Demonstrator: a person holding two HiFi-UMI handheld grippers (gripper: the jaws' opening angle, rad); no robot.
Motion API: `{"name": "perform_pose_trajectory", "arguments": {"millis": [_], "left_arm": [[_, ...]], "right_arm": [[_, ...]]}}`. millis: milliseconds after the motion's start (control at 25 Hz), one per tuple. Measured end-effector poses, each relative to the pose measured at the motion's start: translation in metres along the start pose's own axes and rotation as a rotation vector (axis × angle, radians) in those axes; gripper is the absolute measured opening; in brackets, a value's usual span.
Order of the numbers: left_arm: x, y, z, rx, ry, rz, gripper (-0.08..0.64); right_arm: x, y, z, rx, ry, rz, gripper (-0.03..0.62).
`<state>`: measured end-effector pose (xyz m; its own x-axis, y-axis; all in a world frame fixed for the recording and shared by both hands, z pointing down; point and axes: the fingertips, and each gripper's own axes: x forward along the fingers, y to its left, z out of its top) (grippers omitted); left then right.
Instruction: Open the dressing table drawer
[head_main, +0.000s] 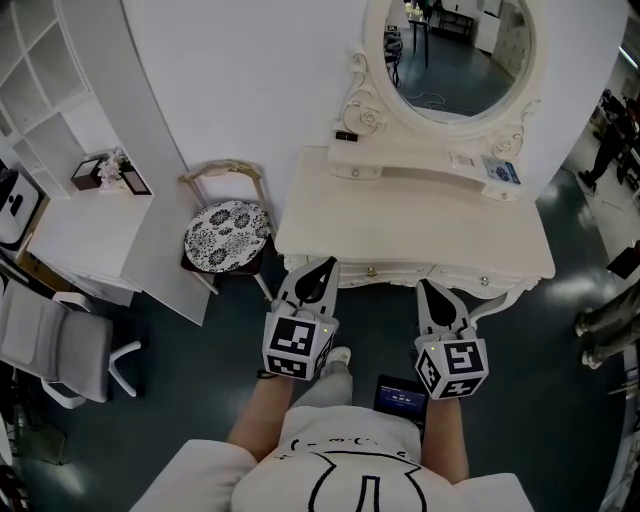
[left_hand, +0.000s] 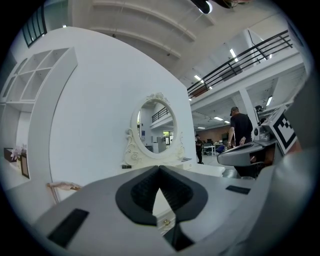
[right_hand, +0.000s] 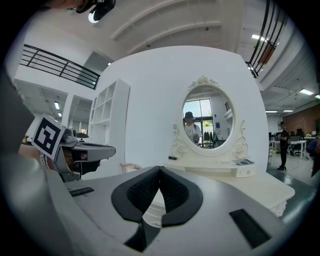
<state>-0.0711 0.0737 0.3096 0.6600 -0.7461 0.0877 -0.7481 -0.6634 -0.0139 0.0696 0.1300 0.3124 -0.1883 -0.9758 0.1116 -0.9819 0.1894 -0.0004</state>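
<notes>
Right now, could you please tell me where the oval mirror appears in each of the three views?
Head view: the oval mirror sits at the top edge, right of centre.
Left gripper view: near the centre, just above the middle.
Right gripper view: right of centre, at mid-height.
Shared landmark: the white shelf unit stands left of the mirror in every view.

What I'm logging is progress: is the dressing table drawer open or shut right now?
Shut. In the head view the drawer front lies flush beneath the dressing table top, nothing pulled out.
</notes>
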Motion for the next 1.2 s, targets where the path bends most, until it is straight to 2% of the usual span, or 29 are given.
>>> {"name": "perform_pose_trajectory", "arguments": {"millis": [280, 600, 920, 1200], "left_arm": [[0.025, 0.01, -0.005, 0.007, 0.01, 0.007, 0.002], [0.083, 0.025, -0.008, 0.004, 0.024, 0.012, 0.002], [0.14, 0.046, -0.016, -0.043, 0.066, 0.041, 0.002], [0.184, 0.062, -0.026, -0.067, 0.108, 0.036, 0.002]], "right_arm": [[0.025, -0.012, -0.001, 0.001, -0.01, 0.015, 0.025], [0.068, -0.048, -0.003, 0.012, 0.011, 0.025, 0.025], [0.125, -0.074, -0.003, 0.009, 0.029, 0.066, 0.025], [0.175, -0.089, -0.005, 0.002, 0.07, 0.104, 0.025]]}}
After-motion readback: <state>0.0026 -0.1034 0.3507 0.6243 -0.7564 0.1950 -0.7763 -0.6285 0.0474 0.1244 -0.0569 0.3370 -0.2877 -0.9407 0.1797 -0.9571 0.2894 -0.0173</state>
